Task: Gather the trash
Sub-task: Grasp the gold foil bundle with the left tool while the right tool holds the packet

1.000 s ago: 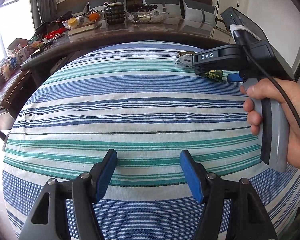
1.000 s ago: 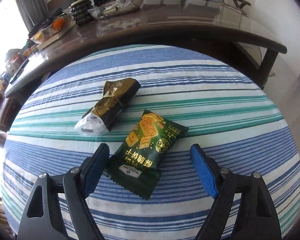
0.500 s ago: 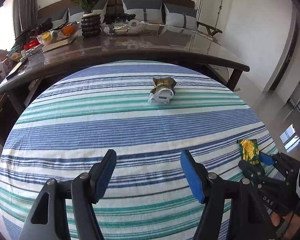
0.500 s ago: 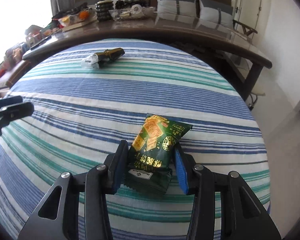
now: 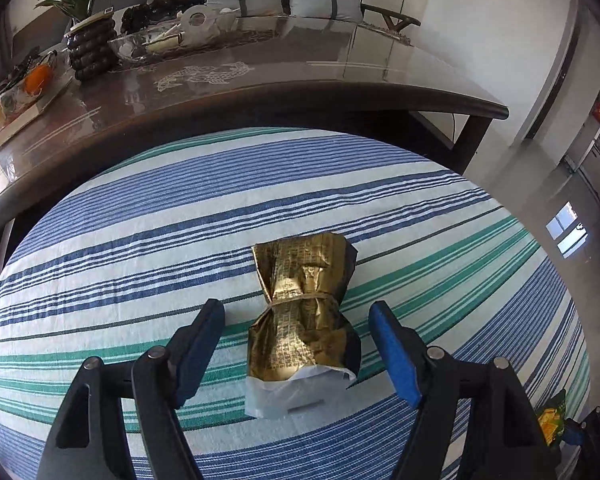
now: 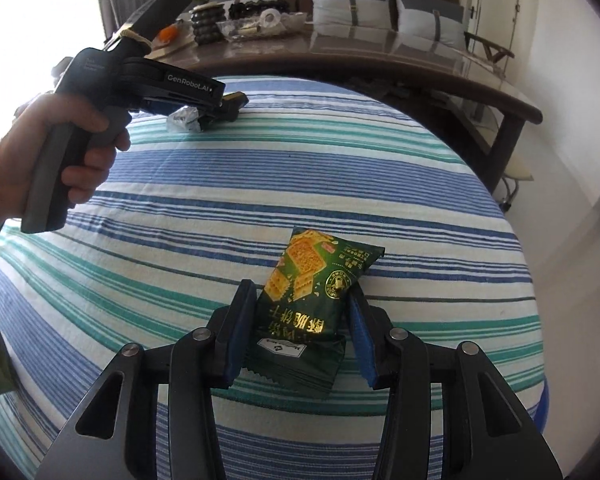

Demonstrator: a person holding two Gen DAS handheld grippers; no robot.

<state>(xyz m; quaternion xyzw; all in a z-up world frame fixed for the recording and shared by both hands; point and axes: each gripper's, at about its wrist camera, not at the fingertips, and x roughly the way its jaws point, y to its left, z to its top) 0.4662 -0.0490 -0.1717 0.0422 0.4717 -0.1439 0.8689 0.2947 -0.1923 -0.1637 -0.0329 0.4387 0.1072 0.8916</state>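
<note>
A crumpled gold wrapper [image 5: 304, 312] with a white plastic end lies on the striped tablecloth [image 5: 140, 240]. My left gripper [image 5: 300, 352] is open, with a finger on each side of the wrapper and not touching it. In the right wrist view the left gripper [image 6: 220, 110] sits over that wrapper [image 6: 184, 119] at the far left. My right gripper [image 6: 302, 336] is shut on a green cracker packet [image 6: 308, 296] and holds it over the cloth. The packet also shows at the lower right edge of the left wrist view [image 5: 552, 420].
A long dark glossy table [image 5: 300, 80] runs behind the striped table, carrying a plant pot [image 5: 90, 52], a glass bowl [image 5: 140, 42] and fruit [image 5: 34, 80]. A sofa with grey cushions [image 6: 348, 0] stands at the back. Bare floor lies to the right [image 6: 572, 160].
My left gripper has moved forward to the gold wrapper, which now lies between its open fingers. My right gripper stays shut on the green packet, near the table's right edge.
</note>
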